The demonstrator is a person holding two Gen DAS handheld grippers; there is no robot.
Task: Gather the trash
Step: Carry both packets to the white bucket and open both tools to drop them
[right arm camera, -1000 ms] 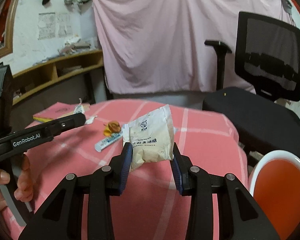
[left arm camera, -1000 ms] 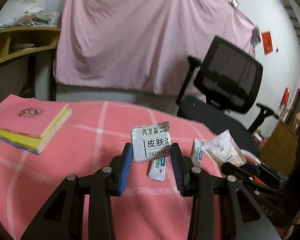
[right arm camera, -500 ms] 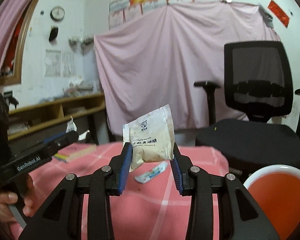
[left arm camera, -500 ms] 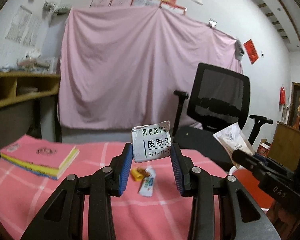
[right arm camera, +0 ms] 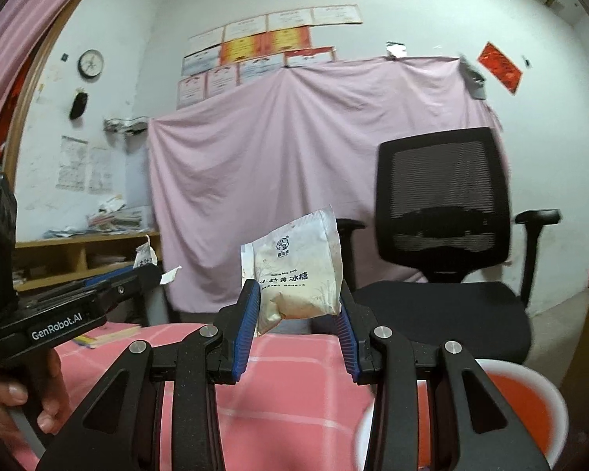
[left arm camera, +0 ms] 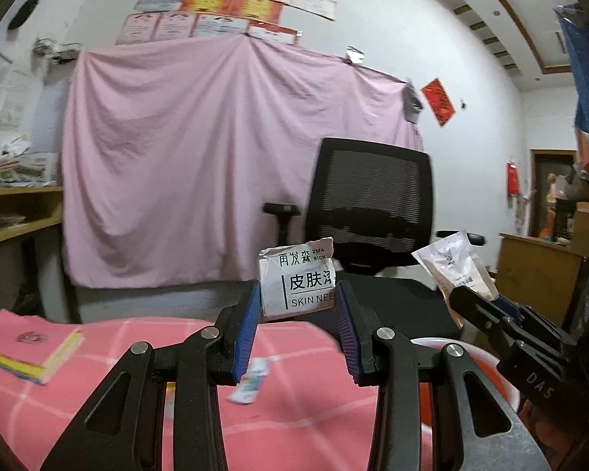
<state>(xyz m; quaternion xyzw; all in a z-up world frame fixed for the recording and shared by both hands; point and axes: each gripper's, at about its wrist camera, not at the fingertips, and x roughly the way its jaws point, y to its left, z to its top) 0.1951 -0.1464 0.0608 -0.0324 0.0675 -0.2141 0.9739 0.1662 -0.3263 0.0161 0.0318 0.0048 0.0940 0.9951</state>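
While both hover above the counter [left arm camera: 294, 424] | left tool [left arm camera: 297, 306] pinches white wrapper [left arm camera: 296, 282] | right tool [right arm camera: 299, 310] pinches beige sachet [right arm camera: 298, 274]

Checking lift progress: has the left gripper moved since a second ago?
Yes. The left gripper, shut on the white packet, has risen: the packet was against the pink tablecloth, now against the black chair.

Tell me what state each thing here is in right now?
Left gripper: shut on the white packet, held above the table.
Right gripper: shut on the beige sachet, lifted.
Small tube: lying flat on the pink cloth.
Pink book: closed, lying flat.
Orange bin: open.
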